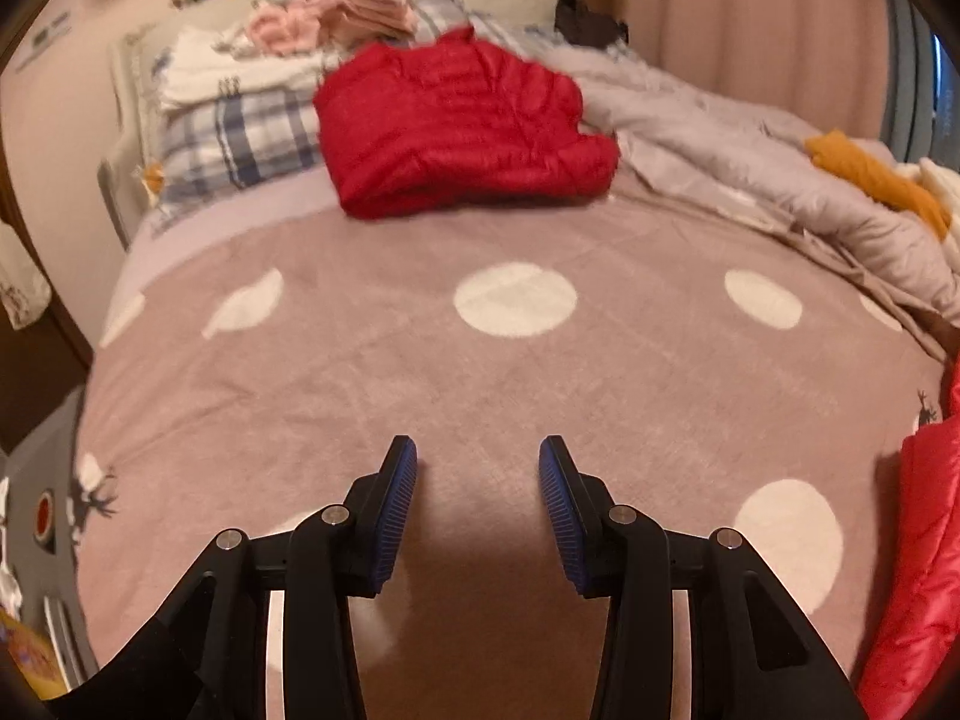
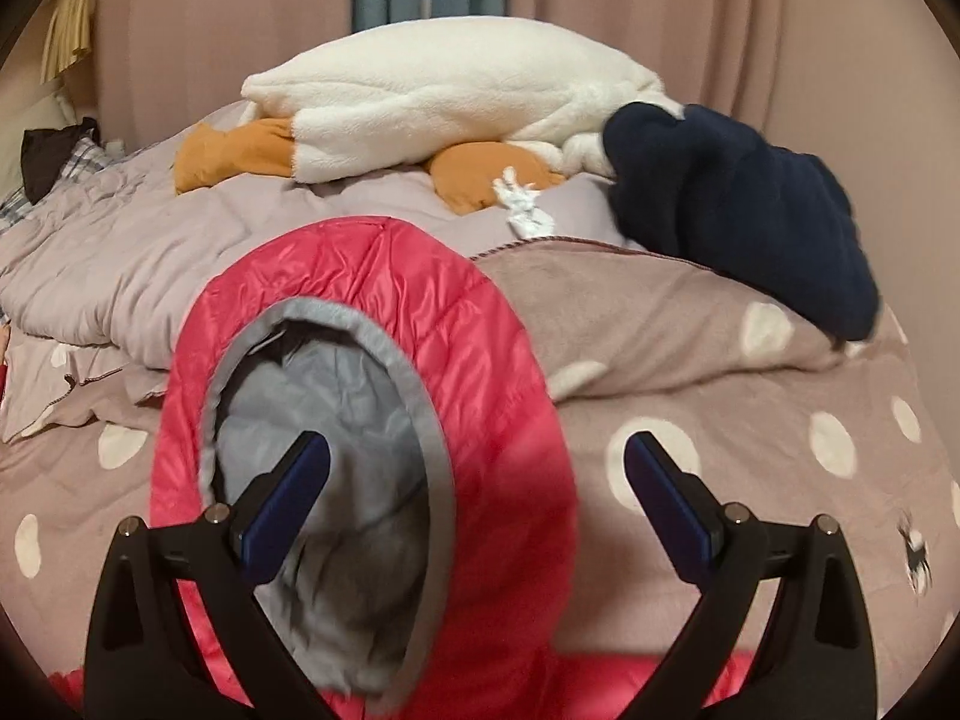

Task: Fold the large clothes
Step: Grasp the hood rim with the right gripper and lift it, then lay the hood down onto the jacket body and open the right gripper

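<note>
The left gripper (image 1: 478, 456) hung over the bed (image 1: 420, 372), its blue pads (image 1: 401, 510) partly apart with nothing between them but the dotted pink blanket (image 1: 360, 396) below. It held nothing. Ahead of it, near the head of the bed, a red jacket (image 1: 462, 126) lay folded on the blanket, just in front of a heap of plaid pillows (image 1: 240, 138) and pink and white laundry (image 1: 336, 18). A grey quilt (image 1: 720, 138) was bunched along the right side, with an orange garment (image 1: 870, 174) on top of it. At the right edge of the left wrist view a strip of a pink jacket (image 1: 924, 540) showed.

The right gripper (image 2: 477, 450) stood wide open above that pink jacket (image 2: 492, 420), which lay on the blanket (image 2: 750, 480) close under the camera. Its hood faced up, the grey lining (image 2: 354, 420) showing inside a grey-trimmed rim. The left finger sat in front of the lining and the right finger over bare blanket, so the hood's pink rim ran between them; the pads did not press on it, and I could not tell whether either one touched the cloth. Farther off, on the quilt (image 2: 180, 240), lay a white fleece (image 2: 450, 90) over the orange garment (image 2: 240, 162), and a navy garment (image 2: 750, 210) rested to the right.
</note>
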